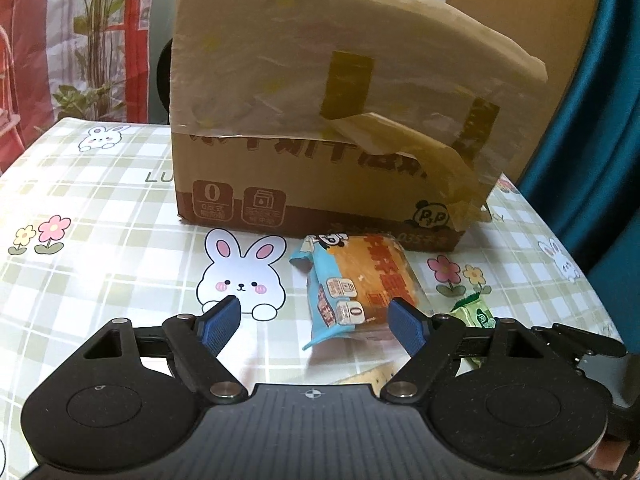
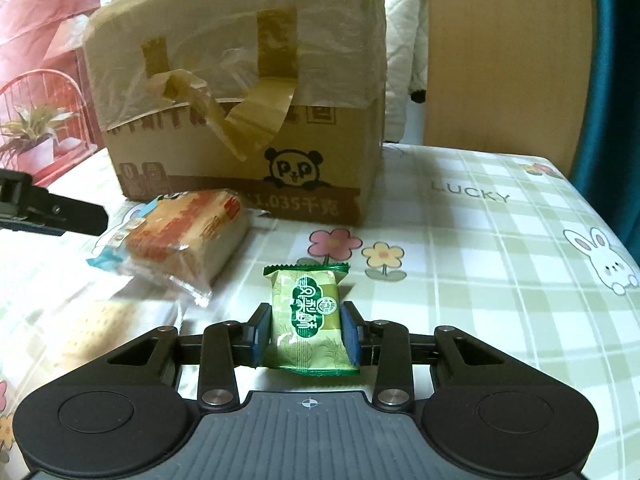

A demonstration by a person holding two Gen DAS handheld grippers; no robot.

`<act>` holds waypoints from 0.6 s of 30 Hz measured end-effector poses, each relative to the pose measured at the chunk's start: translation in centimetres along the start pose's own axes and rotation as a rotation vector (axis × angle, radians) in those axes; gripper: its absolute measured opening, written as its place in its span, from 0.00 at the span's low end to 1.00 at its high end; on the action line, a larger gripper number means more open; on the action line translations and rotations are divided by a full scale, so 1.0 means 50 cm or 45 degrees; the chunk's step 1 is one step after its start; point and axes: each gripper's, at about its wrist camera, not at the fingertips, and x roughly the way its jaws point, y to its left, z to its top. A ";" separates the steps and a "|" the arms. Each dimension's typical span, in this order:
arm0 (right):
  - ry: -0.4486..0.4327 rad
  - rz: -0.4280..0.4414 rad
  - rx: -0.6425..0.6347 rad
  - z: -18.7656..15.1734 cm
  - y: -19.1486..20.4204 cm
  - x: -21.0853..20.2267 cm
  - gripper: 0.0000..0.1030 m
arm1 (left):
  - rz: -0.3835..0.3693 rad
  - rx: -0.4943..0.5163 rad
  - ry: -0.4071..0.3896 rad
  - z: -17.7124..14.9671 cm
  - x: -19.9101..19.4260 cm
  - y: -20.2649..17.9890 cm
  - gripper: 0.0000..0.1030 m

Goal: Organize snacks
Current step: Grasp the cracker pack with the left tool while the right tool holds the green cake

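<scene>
A wrapped orange cake in a clear and blue packet (image 1: pixel 360 280) lies on the table before a taped cardboard box (image 1: pixel 320 120). My left gripper (image 1: pixel 316 308) is open, its jaws wide apart, with the cake packet just ahead of its right finger. My right gripper (image 2: pixel 306 332) is shut on a small green snack packet (image 2: pixel 308 312), holding it by both sides just above the table. The green packet's edge (image 1: pixel 476 316) also shows in the left wrist view. The cake (image 2: pixel 180 240) and the box (image 2: pixel 240 100) show in the right wrist view too.
The table (image 2: pixel 500 260) has a green checked cloth with rabbits and flowers. A cracker-like packet (image 2: pixel 96 328) lies near the front left. A tall brown board (image 2: pixel 504 60) and a teal curtain stand behind. Potted plants (image 1: pixel 96 40) stand at the far left.
</scene>
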 end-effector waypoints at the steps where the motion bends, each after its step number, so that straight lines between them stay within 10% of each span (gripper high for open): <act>1: -0.001 0.001 -0.004 -0.002 0.002 -0.003 0.33 | -0.002 0.009 0.002 -0.003 -0.002 -0.001 0.80; 18: 0.013 0.000 0.030 -0.018 -0.005 -0.045 0.33 | -0.153 0.453 0.089 -0.084 0.033 -0.068 0.81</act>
